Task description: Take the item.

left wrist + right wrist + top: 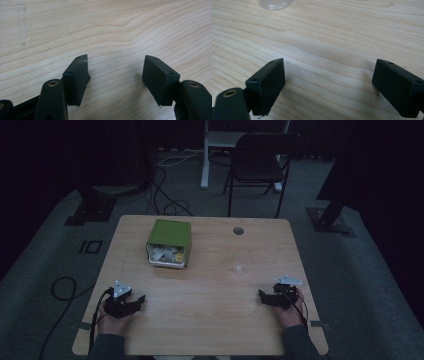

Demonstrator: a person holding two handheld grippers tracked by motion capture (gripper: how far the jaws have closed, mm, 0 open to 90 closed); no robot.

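Here, read from left to right: the left gripper (pixel 131 301) rests low at the near-left of the table (pixel 210 320), jaws spread wide with bare wood between them, holding nothing. Ahead of it and somewhat to the right, well apart, the green box (pixel 170 241) lies with its open side turned toward the person, showing pale packets inside and one yellow one. Farther right a small clear cup (pixel 238 269) stands on the wood, faint against the grain. The right gripper (pixel 269 296) sits at the near-right, jaws likewise wide apart and empty. The cup lies forward and slightly left of the right gripper, clearly nearer to it than to the left; the likely reach is therefore short and forward. The right gripper view catches the cup's rounded base (pixel 275 3) at its top edge, beyond the open jaws; the left gripper view offers plain tabletop (pixel 112 30) before its fingers (pixel 76 80).
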